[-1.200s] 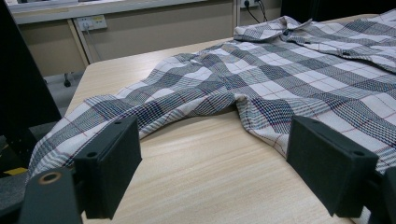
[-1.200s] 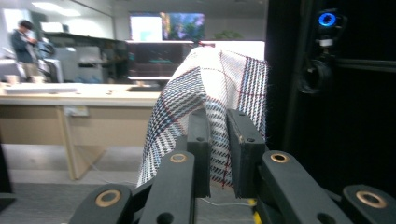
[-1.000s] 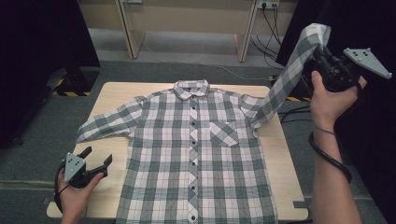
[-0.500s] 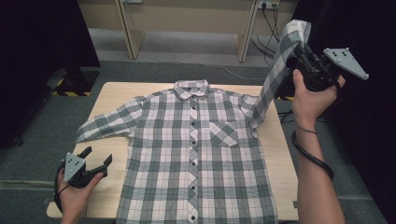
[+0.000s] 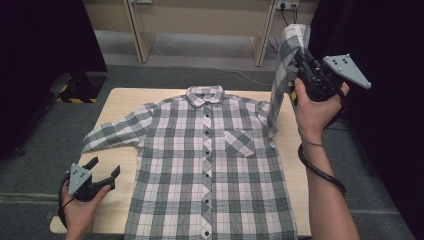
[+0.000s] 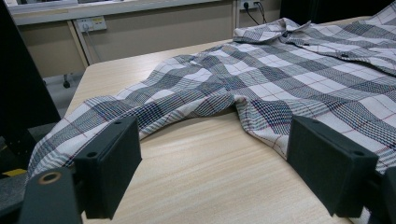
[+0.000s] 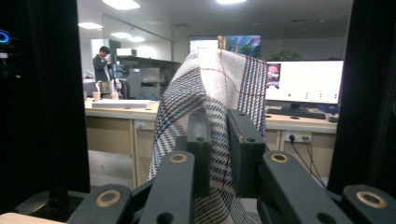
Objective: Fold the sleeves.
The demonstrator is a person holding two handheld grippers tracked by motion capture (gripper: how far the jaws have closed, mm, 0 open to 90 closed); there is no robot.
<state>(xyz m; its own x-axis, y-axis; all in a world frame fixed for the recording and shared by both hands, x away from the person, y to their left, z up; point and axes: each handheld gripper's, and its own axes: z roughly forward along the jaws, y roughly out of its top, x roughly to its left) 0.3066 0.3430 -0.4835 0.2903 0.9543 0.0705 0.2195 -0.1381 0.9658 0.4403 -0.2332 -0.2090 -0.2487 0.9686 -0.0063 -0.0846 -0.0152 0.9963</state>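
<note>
While the right gripper (image 5: 301, 60) pinches the shirt's (image 5: 210, 165) right sleeve (image 5: 286, 65) high above the worktop (image 5: 122, 102) and the left gripper (image 5: 102, 172) hangs released, a hard tug might drag the flat shirt askew.

A: Both grippers are black, each with 2 blocky jaws and brass-ringed pivot holes.
B: The right gripper (image 5: 302, 61) carries a grey 3-cornered plate with dark dots; the left gripper (image 5: 102, 169) has one too. Black cables loop off both, forearms bare.
</note>
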